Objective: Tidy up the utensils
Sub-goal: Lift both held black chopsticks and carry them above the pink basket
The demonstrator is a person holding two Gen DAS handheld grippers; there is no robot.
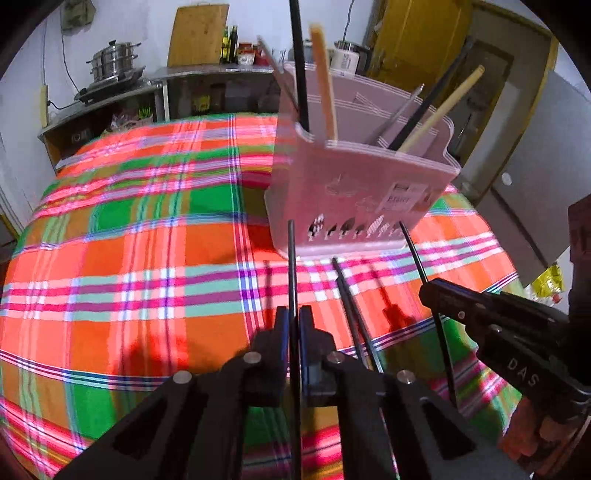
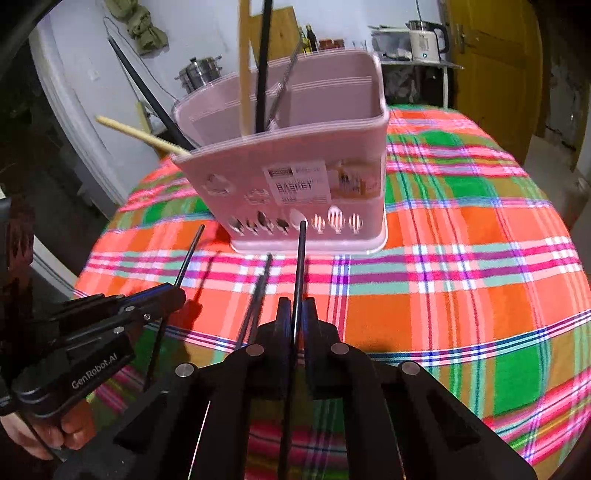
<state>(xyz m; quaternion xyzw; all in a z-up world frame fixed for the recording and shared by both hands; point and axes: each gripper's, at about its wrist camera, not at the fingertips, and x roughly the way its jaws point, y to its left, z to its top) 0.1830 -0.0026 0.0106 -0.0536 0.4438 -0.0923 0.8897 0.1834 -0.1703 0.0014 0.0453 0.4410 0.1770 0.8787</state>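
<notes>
left gripper [image 1: 294,325]: pinches one black chopstick [image 1: 291,266], tip pointing far | right gripper [image 2: 298,314]: pinches another black chopstick [image 2: 300,266], same way | pink basket [image 2: 303,177]: just beyond both tips, mouth up, higher

Round desk w/ bright orange-green-pink plaid cloth [image 1: 129,258] in a room w/ pale bluish-white walls [image 1: 147,33]. Behind: metal shelf unit [image 1: 122,99] w/ stacked steel steamer pot [image 1: 112,61], wooden cutting board [image 1: 197,35] leaning on wall. Yellow wooden door [image 2: 491,62] at right, white electric kettle [image 2: 424,40] nearby.
</notes>
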